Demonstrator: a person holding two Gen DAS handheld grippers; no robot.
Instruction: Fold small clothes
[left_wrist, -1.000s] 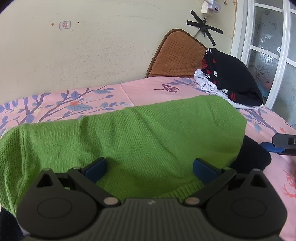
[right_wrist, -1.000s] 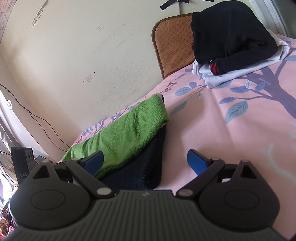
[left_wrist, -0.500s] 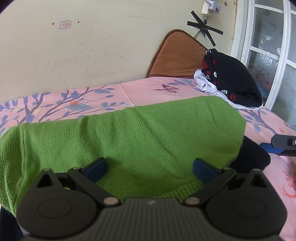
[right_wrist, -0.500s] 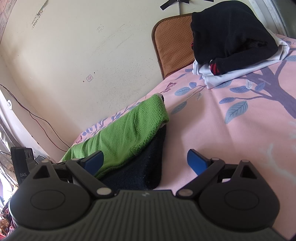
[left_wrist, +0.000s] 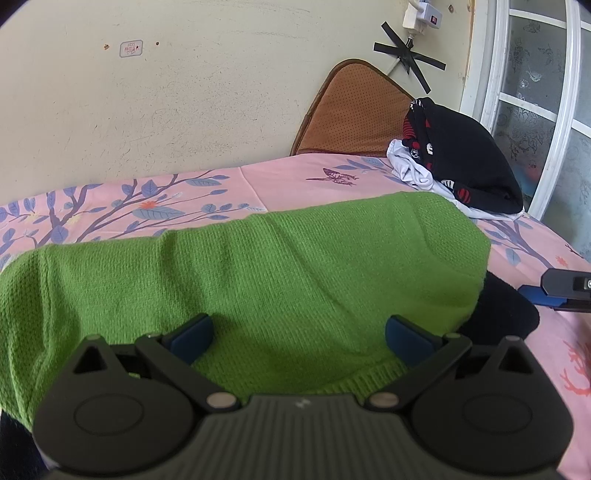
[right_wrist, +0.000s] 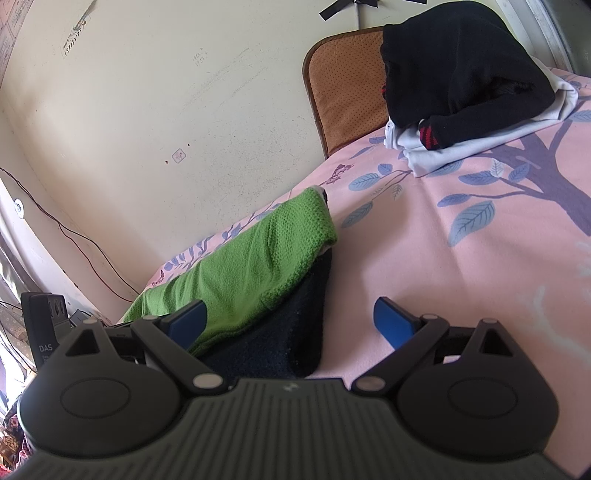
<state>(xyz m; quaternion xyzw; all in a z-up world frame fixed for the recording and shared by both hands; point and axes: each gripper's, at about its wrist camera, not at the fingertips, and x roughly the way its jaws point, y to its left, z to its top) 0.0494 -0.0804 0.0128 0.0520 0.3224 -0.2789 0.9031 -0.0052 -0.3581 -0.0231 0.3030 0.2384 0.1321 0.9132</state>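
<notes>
Pink floral bedsheet (left_wrist: 295, 177) — green knit (left_wrist: 258, 266) spread; device (right_wrist: 46, 328) labelled "DAS".

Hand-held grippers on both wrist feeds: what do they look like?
Both match. The left hand-held gripper and right hand-held gripper each have a ribbed dark grey body, two round black discs, black linkage arms with silver rivets, and blue pads on the fingers. No cables or sleeves show.

Green knit garment (left_wrist: 280, 269), folded into a long band, lies flat across the pink floral bed (left_wrist: 295, 181), ribbed hem at the near edge. It lies on top of a dark navy garment (right_wrist: 284, 332) that sticks out at the right end and near corner. Further back: pile of black clothes (left_wrist: 469, 155) on white cloth (right_wrist: 454, 151).
</notes>
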